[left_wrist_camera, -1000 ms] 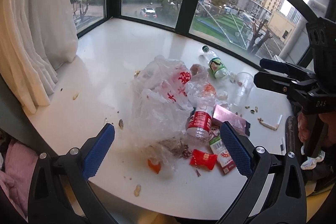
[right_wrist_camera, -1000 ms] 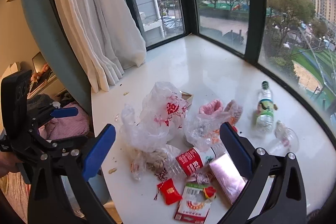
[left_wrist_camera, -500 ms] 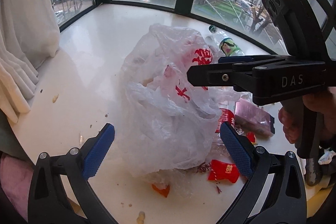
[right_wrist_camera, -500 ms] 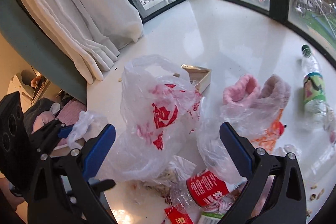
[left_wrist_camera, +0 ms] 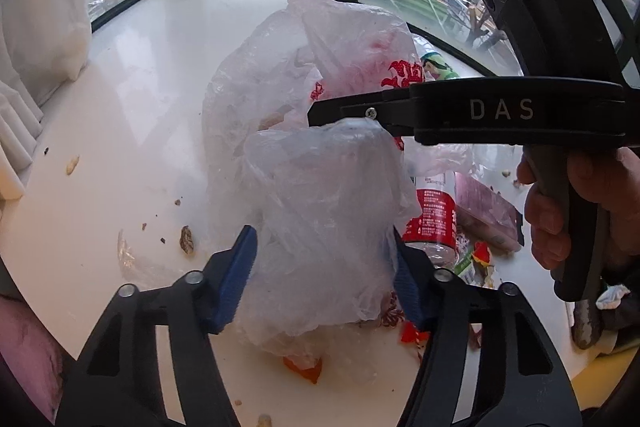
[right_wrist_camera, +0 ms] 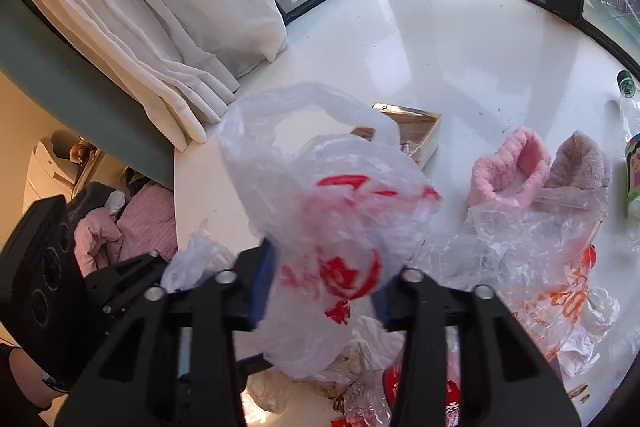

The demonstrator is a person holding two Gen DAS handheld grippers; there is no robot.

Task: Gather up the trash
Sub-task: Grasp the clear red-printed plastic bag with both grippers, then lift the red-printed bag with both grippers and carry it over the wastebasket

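Observation:
A clear plastic bag with red print stands on the white sill among the trash. My left gripper has its blue pads closing on the bag's near side, with plastic bunched between them. My right gripper grips another part of the same bag; it also shows in the left wrist view, reaching in from the right. A red-labelled bottle, a pink packet and red wrappers lie behind the bag.
Pink fuzzy slippers, a small wooden box, a second clear bag with orange print and a green-labelled bottle lie on the sill. White curtains hang at the left. Crumbs dot the sill.
Both grippers have moved in onto the bag and narrowed from wide open until their pads press on the plastic. The bag is lifted and bunched between them.

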